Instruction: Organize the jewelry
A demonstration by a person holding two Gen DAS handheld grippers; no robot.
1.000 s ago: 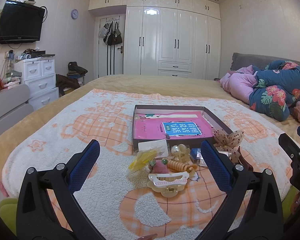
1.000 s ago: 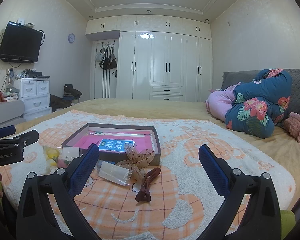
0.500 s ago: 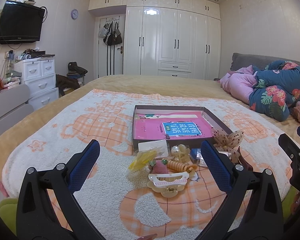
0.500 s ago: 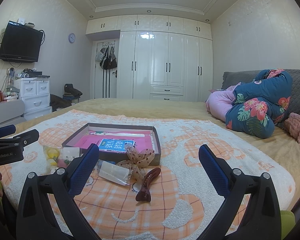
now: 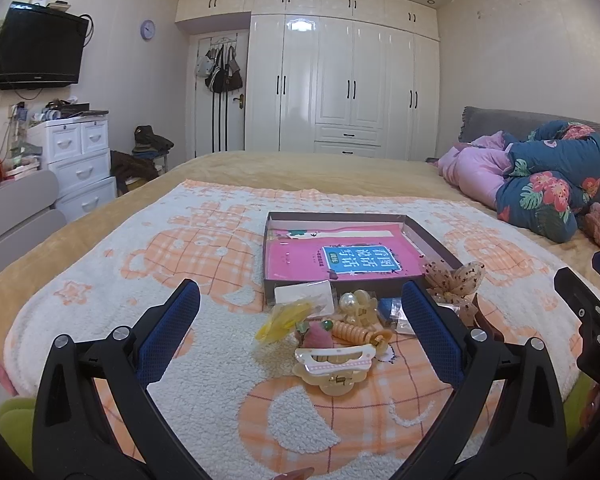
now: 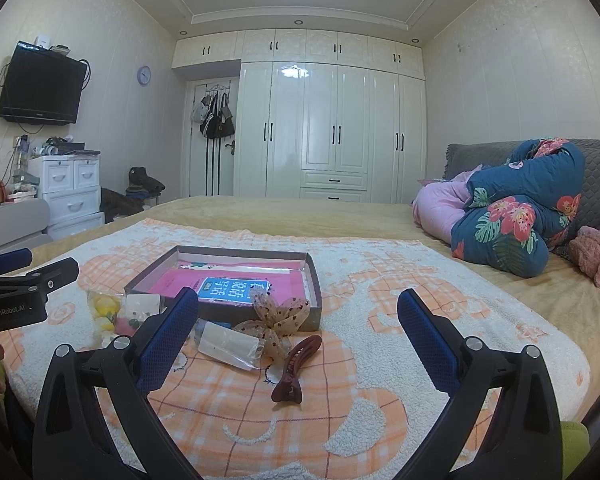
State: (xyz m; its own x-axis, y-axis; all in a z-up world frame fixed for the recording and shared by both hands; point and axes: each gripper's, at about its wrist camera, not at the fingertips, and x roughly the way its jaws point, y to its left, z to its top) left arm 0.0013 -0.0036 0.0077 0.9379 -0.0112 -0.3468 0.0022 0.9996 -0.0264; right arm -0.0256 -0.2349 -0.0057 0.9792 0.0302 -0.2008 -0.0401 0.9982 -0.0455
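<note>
A shallow grey box (image 5: pixel 432 240) (image 6: pixel 314 280) lies on the blanket with a pink booklet (image 5: pixel 332 258) (image 6: pixel 220 286) inside. In front of it sits a heap of hair accessories: a cream claw clip (image 5: pixel 334 364), a yellow packet (image 5: pixel 282 320), a pearl clip (image 5: pixel 354 304), a spotted mesh bow (image 5: pixel 458 284) (image 6: pixel 280 316), a clear packet (image 6: pixel 228 344) and a brown claw clip (image 6: pixel 296 368). My left gripper (image 5: pixel 300 336) hovers open over the heap, holding nothing. My right gripper (image 6: pixel 298 340) is open above the brown clip and bow, also holding nothing.
The orange and white blanket (image 5: pixel 148 264) covers a yellow bed. Folded quilts (image 6: pixel 516 220) lie at the right. White drawers (image 5: pixel 80 160) stand left of the bed, a wardrobe (image 6: pixel 332 136) at the back wall. Each gripper shows at the edge of the other's view.
</note>
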